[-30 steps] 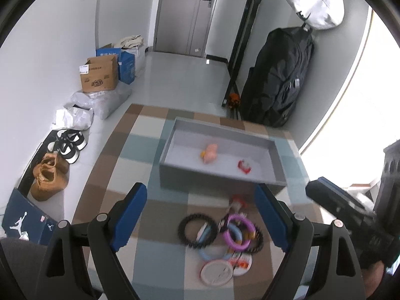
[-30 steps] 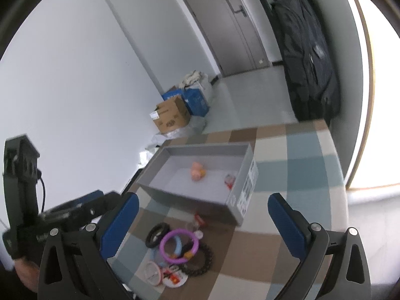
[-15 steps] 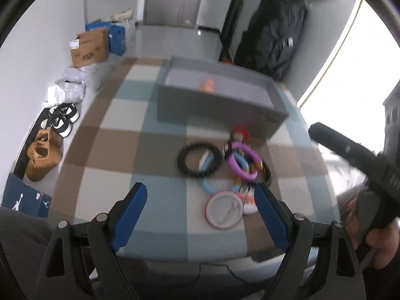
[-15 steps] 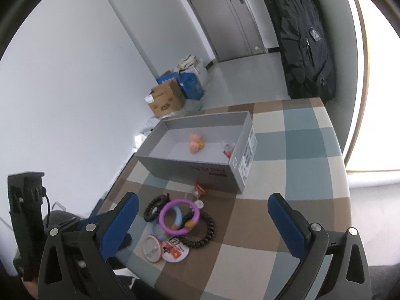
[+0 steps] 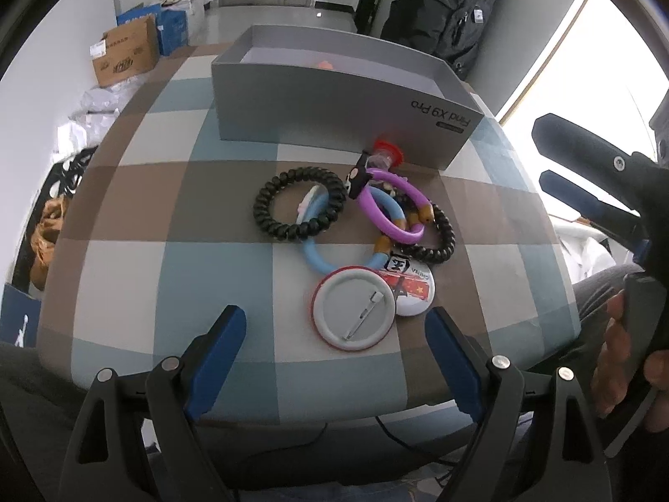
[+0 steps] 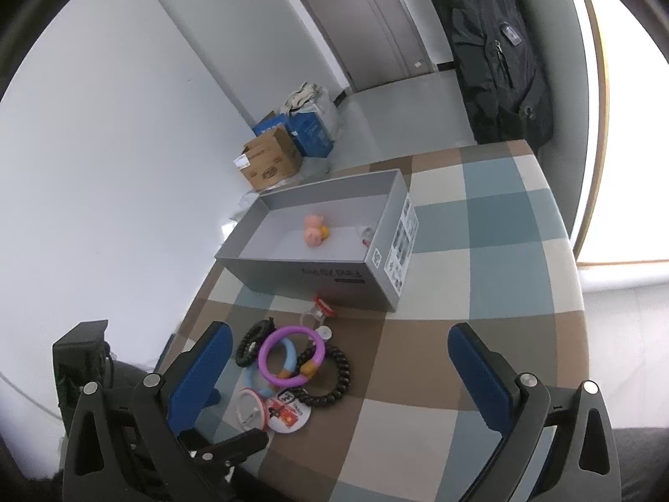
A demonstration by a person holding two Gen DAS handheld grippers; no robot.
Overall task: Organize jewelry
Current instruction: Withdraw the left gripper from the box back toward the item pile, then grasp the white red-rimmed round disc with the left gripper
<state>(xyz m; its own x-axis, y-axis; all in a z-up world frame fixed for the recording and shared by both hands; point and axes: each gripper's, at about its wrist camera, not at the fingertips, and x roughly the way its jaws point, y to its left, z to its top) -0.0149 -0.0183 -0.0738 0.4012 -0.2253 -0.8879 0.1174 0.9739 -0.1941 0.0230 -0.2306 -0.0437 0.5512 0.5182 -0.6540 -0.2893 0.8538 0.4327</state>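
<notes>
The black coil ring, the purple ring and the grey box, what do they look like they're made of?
Black coil ring: glossy plastic or rubbery cord, judging by the spiral ridges with highlights.
Purple ring: smooth, matte, probably silicone or soft plastic.
Grey box: matte printed cardboard, with thin straight walls and lettering on the side.

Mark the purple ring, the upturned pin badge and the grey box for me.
purple ring (image 5: 378, 215): left wrist view, its lower left band.
upturned pin badge (image 5: 353, 307): left wrist view, white back face.
grey box (image 5: 317, 108): left wrist view, near outer wall.

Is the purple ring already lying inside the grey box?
No, the purple ring lies on the checked tablecloth in front of the grey box, among the other bracelets.
</notes>
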